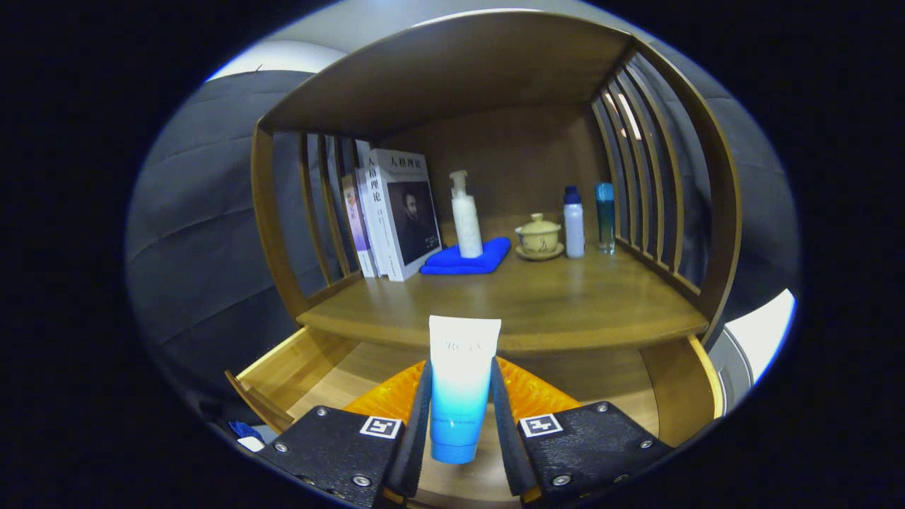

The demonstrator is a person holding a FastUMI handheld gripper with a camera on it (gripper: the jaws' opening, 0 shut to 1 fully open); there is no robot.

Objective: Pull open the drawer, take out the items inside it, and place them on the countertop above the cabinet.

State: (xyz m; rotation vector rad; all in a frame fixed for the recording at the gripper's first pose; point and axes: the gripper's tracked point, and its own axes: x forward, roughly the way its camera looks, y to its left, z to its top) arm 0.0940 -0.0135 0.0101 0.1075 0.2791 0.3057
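Note:
My gripper (459, 403) is shut on a white-to-blue squeeze tube (461, 375), which stands upright between the two black fingers (418, 417) with its blue cap pointing down. The tube hangs above the pulled-out wooden drawer (283, 367). An orange ribbed item (530, 396) lies in the drawer just behind the fingers, partly hidden by them. The wooden countertop (551, 304) spreads just ahead of and above the tube's top edge.
On the countertop stand several books (396, 212) at the left, a white pump bottle (465, 215) on a folded blue cloth (466, 260), a lidded tea bowl (539, 237), and two slim bottles (574, 223) at the right. Slatted side walls and a wooden roof enclose the shelf.

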